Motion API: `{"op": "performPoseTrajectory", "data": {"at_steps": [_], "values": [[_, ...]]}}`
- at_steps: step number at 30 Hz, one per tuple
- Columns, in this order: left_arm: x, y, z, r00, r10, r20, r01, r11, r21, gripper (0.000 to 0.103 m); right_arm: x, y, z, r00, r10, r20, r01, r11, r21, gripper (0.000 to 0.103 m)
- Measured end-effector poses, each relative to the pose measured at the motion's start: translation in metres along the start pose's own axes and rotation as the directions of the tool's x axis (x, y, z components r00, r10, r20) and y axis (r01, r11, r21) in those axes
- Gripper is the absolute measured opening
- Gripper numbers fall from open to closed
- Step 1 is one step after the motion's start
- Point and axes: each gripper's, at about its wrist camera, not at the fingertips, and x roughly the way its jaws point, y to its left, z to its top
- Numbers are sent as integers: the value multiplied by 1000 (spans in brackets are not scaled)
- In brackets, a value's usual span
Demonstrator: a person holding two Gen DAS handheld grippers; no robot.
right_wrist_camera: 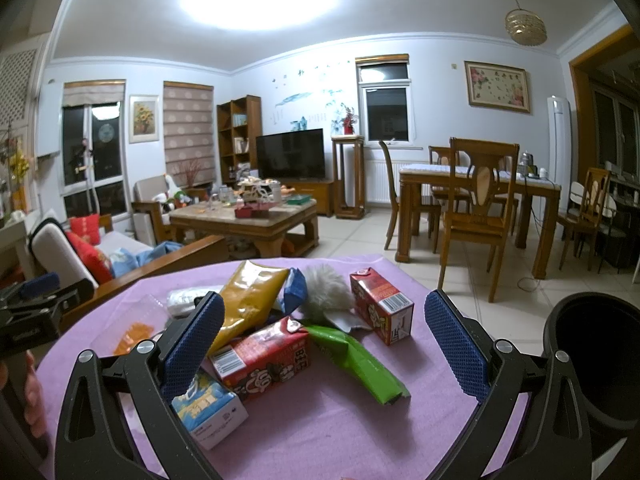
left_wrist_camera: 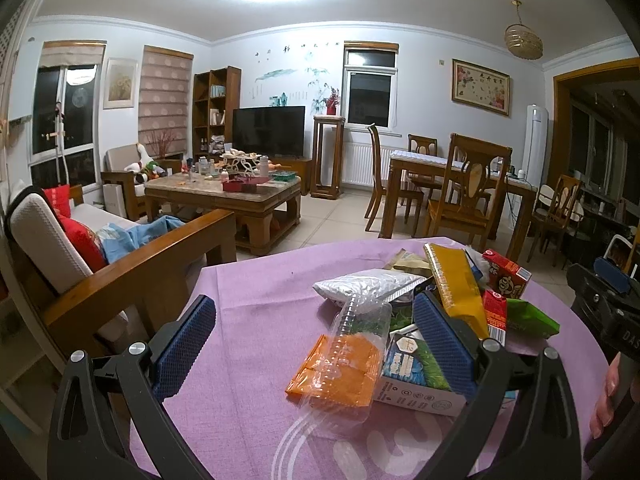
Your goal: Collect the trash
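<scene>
A round table under a purple cloth (right_wrist_camera: 340, 420) fills the lower half of both views, with a heap of trash lying on it. Just past the table's right edge stands a black bin (right_wrist_camera: 596, 364), its mouth open and tipped toward the right wrist camera.

The left gripper (left_wrist_camera: 316, 340) hangs low over the near left part of the heap, its blue-padded fingers spread wide with nothing between them touching either pad. The right gripper (right_wrist_camera: 324, 340) is likewise spread wide over the near side of the heap, holding nothing.

The yellow bag (right_wrist_camera: 250, 300) lies with its long axis running from the far edge of the table down toward the camera's left. A green wrapper (right_wrist_camera: 356, 356) stretches from the middle of the heap toward the near right, its torn end pointing at the right gripper's right finger. A red carton (right_wrist_camera: 264, 356) lies on its side, its long axis crosswise, touching the green wrapper. A second red carton (right_wrist_camera: 382, 306) stands tilted, apart at the right of the heap. A white and blue box (right_wrist_camera: 212, 412) rests at the near left, by the right gripper's left finger. A clear plastic tray (left_wrist_camera: 348, 344) lies over an orange packet (left_wrist_camera: 340, 376), pointing away from the left wrist camera. A silver pouch (left_wrist_camera: 364, 286) sits behind them, and a white fluffy ball (right_wrist_camera: 326, 292) lies at the back.
</scene>
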Motion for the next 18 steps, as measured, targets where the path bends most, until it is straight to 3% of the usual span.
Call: {"op": "performPoseTrajectory", "data": {"at_steps": [10, 18], "values": [[0, 3, -1, 1000, -11, -10, 11, 1000, -23, 98, 0, -1, 0, 1000, 2, -1, -2, 1000, 5, 99], [9, 16, -6, 990, -120, -78, 113, 990, -81, 98, 7, -13, -1, 998, 59, -35, -57, 997, 61, 99]]}}
